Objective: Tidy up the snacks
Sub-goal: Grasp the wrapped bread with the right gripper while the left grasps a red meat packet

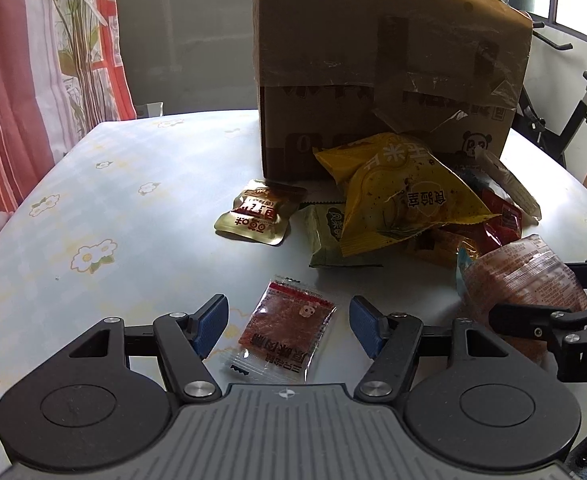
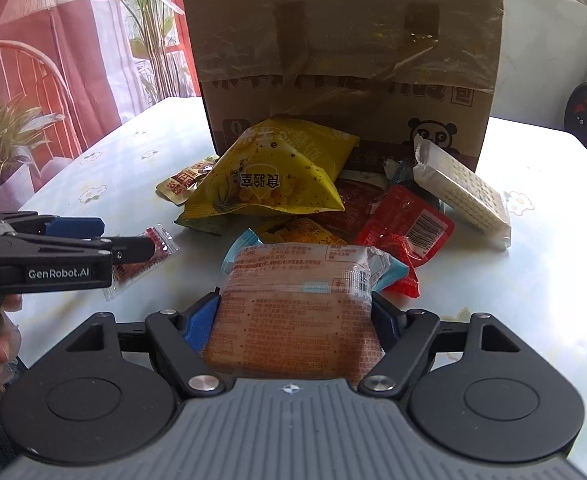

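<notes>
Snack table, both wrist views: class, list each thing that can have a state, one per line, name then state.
Left gripper: open, pads either side of the small red packet, not pressing.
Small red packet: flat on the table.
Right gripper: shut on the orange cake pack.
Orange cake pack: gripped at both sides.
Yellow chip bag: sealed, atop the pile.
Cardboard box: taped, upright.

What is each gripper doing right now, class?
Left gripper: open, jaws either side of a small red packet on the table.
Right gripper: shut on a clear-wrapped orange-brown snack pack.
</notes>
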Motion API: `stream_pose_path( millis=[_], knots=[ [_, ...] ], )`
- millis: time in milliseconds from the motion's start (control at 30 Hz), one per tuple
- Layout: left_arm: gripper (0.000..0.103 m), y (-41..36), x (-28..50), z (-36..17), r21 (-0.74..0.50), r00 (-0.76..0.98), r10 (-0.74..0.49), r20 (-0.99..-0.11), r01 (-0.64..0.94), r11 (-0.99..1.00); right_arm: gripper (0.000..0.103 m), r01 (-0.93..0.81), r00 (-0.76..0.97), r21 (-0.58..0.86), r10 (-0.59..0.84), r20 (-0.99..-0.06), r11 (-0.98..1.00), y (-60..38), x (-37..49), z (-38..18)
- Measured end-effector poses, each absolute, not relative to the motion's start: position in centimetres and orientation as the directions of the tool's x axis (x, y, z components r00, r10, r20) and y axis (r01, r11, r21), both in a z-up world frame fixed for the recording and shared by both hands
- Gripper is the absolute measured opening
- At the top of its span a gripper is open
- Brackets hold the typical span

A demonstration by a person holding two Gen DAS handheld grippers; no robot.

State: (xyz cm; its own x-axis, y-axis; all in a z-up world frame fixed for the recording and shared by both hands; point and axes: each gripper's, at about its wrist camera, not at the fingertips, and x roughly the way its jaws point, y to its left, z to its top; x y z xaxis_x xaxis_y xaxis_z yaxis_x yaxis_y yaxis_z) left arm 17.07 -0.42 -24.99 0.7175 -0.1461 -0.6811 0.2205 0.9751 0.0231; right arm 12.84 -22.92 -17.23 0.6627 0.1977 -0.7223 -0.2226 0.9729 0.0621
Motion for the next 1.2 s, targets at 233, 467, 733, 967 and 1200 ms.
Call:
stream_pose_path(
  millis=[233, 467, 733, 967, 1200],
  knots=[
    [0.07, -0.6, 17.5, -26.2, 0.057, 0.725, -0.117, -0.679, 0.212, 0.976, 0.078, -0.214, 0.669, 0.077, 0.203, -0.715, 0.974, -23.4, 12.8, -17.2],
    [0.069, -0.9, 16.5, -25.9, 0.072, 0.72, -0.108, -0.685, 0.214, 0.974, 0.078, -0.207, 0.671, 0.094, 0.211, -0.711, 0.974, -23.6, 12.7, -17.2],
    [0.055, -1.6, 15.9, -25.8, 0.01, 0.7, -0.211, -0.682, 0.297, 0.955, 0.078, -0.202, 0.673, 0.108, 0.218, -0.707, 0.973, -23.9, 12.6, -17.2],
    [0.056, -1.2, 17.5, -26.0, 0.016, 0.715, -0.147, -0.684, 0.216, 0.976, 0.078, -0.201, 0.674, 0.11, 0.219, -0.706, 0.973, -23.9, 12.6, -17.2],
    [0.04, -1.7, 17.1, -26.0, 0.042, 0.729, -0.172, -0.662, 0.266, 0.963, 0.078, -0.205, 0.673, 0.107, 0.22, -0.706, 0.973, -23.9, 12.6, -17.2]
  ],
)
